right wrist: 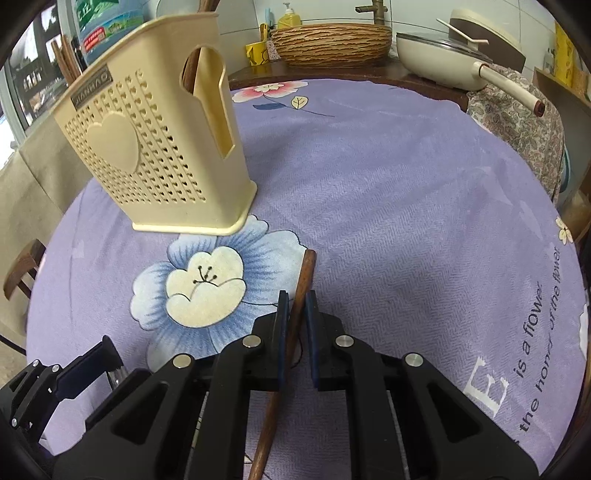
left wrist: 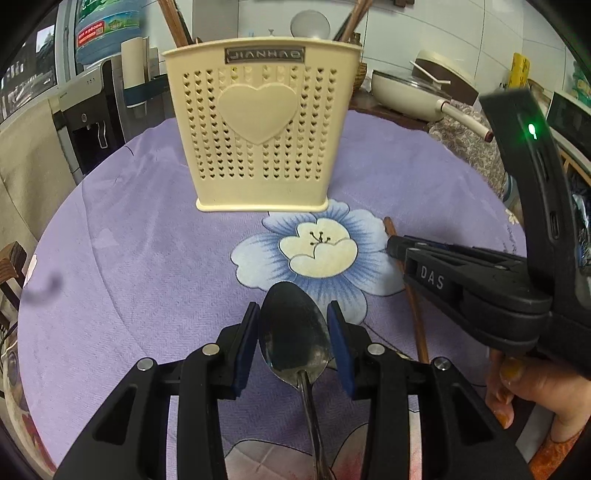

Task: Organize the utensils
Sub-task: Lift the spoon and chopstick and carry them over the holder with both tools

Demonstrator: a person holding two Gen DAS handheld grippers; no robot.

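The left tool stands with its blue pads apart, one either side of a metal spoon; the bowl lies between them, seemingly just clear of both, and the handle runs back under the tool towards the camera; the spoon rests on the worktop, on a lilac cloth, its tip over the petals of a printed blue-and-cream flower. The right tool has its pads drawn close about a brown wooden chopstick; whether they pinch it I cannot tell, for a thin gap seems to show on the right; the stick lies on the cloth, its blunt end just past the fingertips, beside the flower. In the left view the right tool comes in from the right over that chopstick, with a hand on its grip. Beyond both stands the cream holder, upright at the flower's far edge, pierced with little hearts and bearing one large heart; brown sticks already rise from its top. Further off, a cream pan and a woven basket sit at the worktop's far side.
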